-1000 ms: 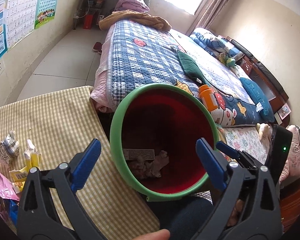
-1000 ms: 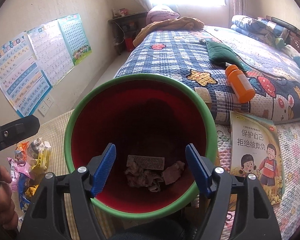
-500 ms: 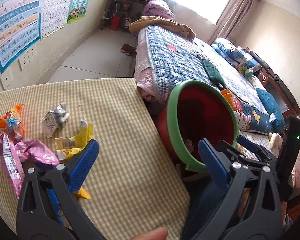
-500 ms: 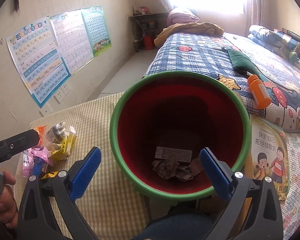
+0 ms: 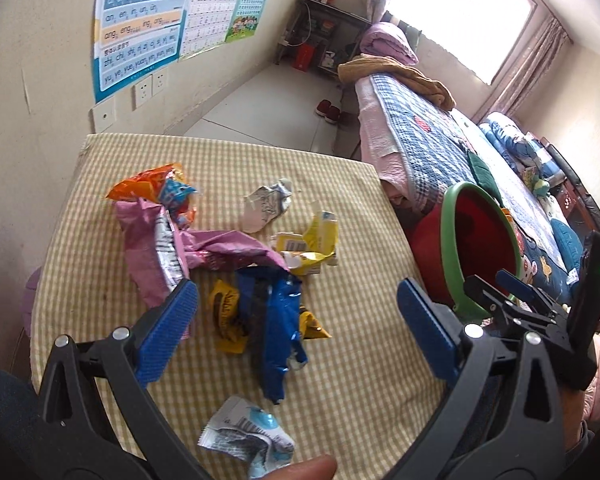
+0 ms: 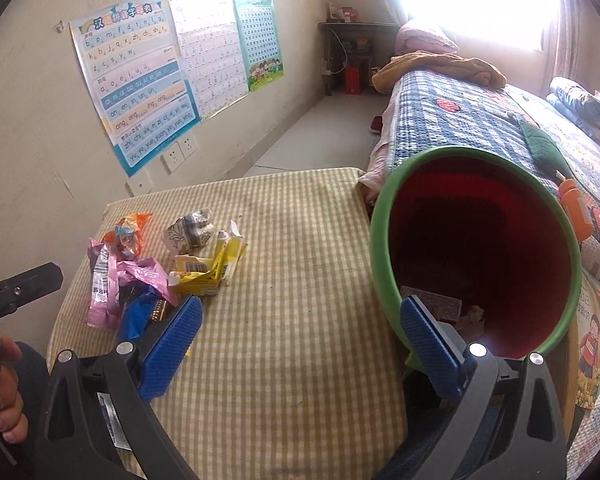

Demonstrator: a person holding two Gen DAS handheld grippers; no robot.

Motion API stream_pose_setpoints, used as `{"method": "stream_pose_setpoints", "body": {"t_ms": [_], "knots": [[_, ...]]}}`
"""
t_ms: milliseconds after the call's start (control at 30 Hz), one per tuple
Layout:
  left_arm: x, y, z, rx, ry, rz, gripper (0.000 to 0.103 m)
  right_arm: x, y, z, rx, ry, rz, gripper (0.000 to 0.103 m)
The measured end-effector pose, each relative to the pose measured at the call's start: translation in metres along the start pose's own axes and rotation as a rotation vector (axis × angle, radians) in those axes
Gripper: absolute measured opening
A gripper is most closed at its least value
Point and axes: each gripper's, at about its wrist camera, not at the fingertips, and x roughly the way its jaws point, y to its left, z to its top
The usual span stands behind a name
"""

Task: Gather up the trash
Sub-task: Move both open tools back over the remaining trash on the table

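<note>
Left gripper (image 5: 296, 324): released, blue pads spread wide with nothing between them — it hangs over the trash pile on the checked tabletop (image 5: 360, 380).
Right gripper (image 6: 300, 340): also released and empty, above the tabletop's right edge, its right pad in front of the bin's rim.
Nearest trash: a white-and-light-blue wrapper (image 5: 246, 434) lies close to the tabletop's near edge.
Middle of the pile: a blue wrapper (image 5: 278, 320) overlaps a yellow-and-black one (image 5: 226, 320); just beyond lie a pink wrapper (image 5: 204, 250) and a torn yellow carton (image 5: 312, 246).
Far trash: an orange packet (image 5: 148, 188) sits toward the far left corner, a crumpled grey-white wrapper (image 5: 266, 208) beside it to the right.
Bin (image 6: 476, 264): red with a green rim, off the tabletop's right edge — crumpled paper lies inside.
Beyond: a bed with a blue patchwork quilt (image 6: 460, 120), and alphabet posters (image 6: 136, 84) on the wall.
</note>
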Motion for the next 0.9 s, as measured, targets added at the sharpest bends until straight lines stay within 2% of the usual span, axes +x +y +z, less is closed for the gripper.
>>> {"method": "stream_pose_setpoints", "body": {"t_ms": [233,467,733,900], "knots": [[-0.008,0.049,-0.012,-0.087,-0.009,0.058,0.097,0.013,0.034,0.005,-0.050,0.020,0.036,0.096],[0.005,0.083,-0.016,-0.154,0.010,0.091,0.097,0.039,0.053,0.014,-0.050,0.046,0.077,0.096],[0.031,0.108,-0.019,-0.194,0.056,0.097,0.096,0.077,0.057,0.024,-0.001,0.088,0.108,0.096],[0.046,0.118,-0.022,-0.210,0.084,0.094,0.090,0.100,0.052,0.026,0.038,0.112,0.110,0.096]]}}
